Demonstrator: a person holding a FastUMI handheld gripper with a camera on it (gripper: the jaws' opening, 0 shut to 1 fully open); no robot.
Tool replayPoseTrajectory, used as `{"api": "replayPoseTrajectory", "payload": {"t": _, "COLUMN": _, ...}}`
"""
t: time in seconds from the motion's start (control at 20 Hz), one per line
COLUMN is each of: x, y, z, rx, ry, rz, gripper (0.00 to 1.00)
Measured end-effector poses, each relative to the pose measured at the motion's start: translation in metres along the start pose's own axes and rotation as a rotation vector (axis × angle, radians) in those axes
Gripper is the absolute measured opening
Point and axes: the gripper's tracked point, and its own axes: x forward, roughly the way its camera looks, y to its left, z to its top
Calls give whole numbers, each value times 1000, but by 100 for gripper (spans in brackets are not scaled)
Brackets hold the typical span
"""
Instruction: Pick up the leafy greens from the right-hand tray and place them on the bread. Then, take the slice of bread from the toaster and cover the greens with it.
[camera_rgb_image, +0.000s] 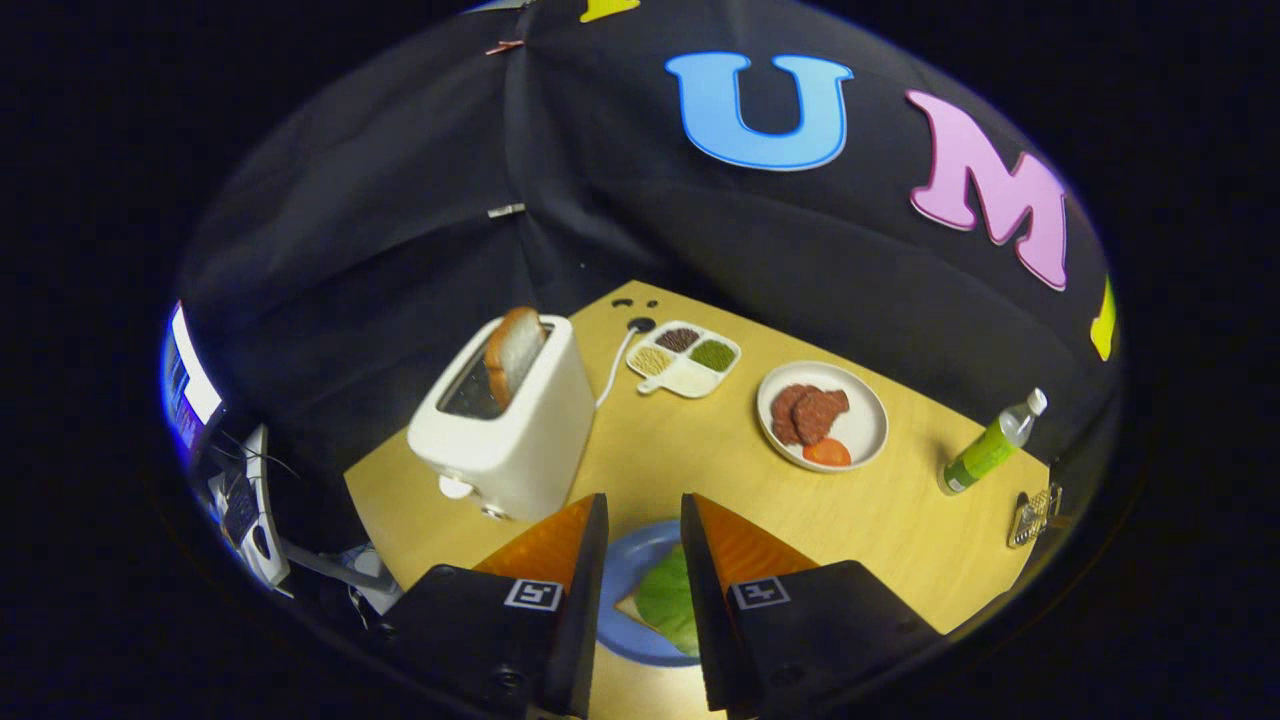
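My gripper (644, 500) hangs open above the table, with nothing held between its fingers. Seen through the gap, a green lettuce leaf (668, 600) lies on a slice of bread (629, 607) on a blue plate (622, 572) below. A white toaster (520, 440) stands just ahead and to the left of the fingers. A browned bread slice (513, 352) sticks up out of its slot, leaning a little.
Beyond the fingers to the right, a round white plate (865, 425) holds brown meat patties (808, 412) and a tomato slice (826, 452). A white divided dish (685, 360) with grains sits behind the toaster's cord. A green bottle (988, 447) and a small metal object (1035, 515) stand near the table's right edge.
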Motion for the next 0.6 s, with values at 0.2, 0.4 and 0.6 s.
{"api": "replayPoseTrajectory", "payload": {"t": 0.2, "x": 24, "y": 53, "z": 55, "rx": -14, "ry": -53, "rz": 77, "gripper": 46}}
{"api": "replayPoseTrajectory", "payload": {"t": 0.4, "x": 63, "y": 87, "z": 78, "rx": -63, "ry": -41, "rz": 83, "gripper": 46}}
{"api": "replayPoseTrajectory", "payload": {"t": 0.6, "x": 113, "y": 103, "z": 75, "rx": -93, "ry": 19, "rz": 59, "gripper": 47}}
